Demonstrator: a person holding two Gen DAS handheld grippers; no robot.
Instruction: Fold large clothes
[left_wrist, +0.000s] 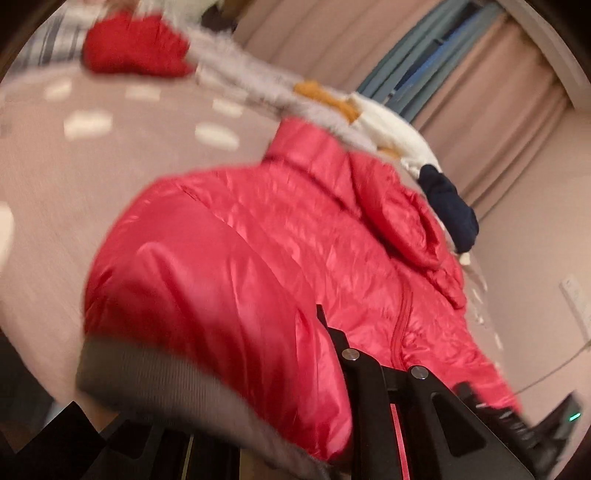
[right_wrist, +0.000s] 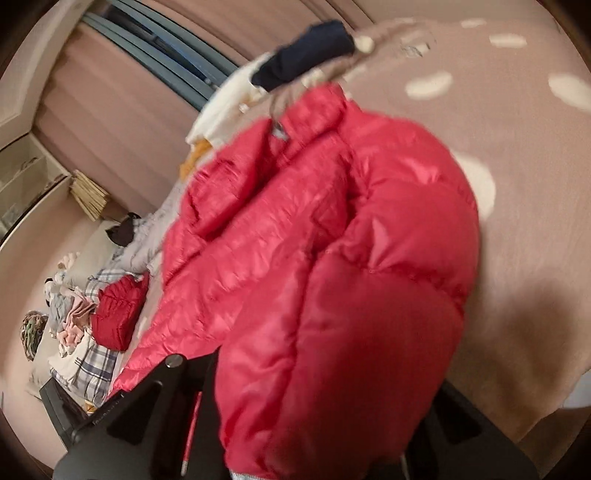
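A shiny red puffer jacket (left_wrist: 236, 240) with a grey ribbed hem (left_wrist: 177, 384) lies on a pink bedspread (left_wrist: 110, 177) with white spots. My left gripper (left_wrist: 295, 391) is shut on the jacket's lower edge near the hem; one black finger (left_wrist: 369, 384) shows, the other is under fabric. In the right wrist view the same jacket (right_wrist: 332, 258) bulges over my right gripper (right_wrist: 303, 417), which is shut on a puffy fold. Its left finger (right_wrist: 173, 387) shows and the right one is mostly covered. Both views are blurred.
A grey fur-trimmed garment (left_wrist: 251, 81), a white garment (left_wrist: 391, 133), a dark navy one (left_wrist: 447, 206) and a red knit (left_wrist: 136, 48) lie beyond the jacket. A pile of clothes (right_wrist: 92, 325) sits at the bed's far end. Curtains (left_wrist: 498, 122) hang behind.
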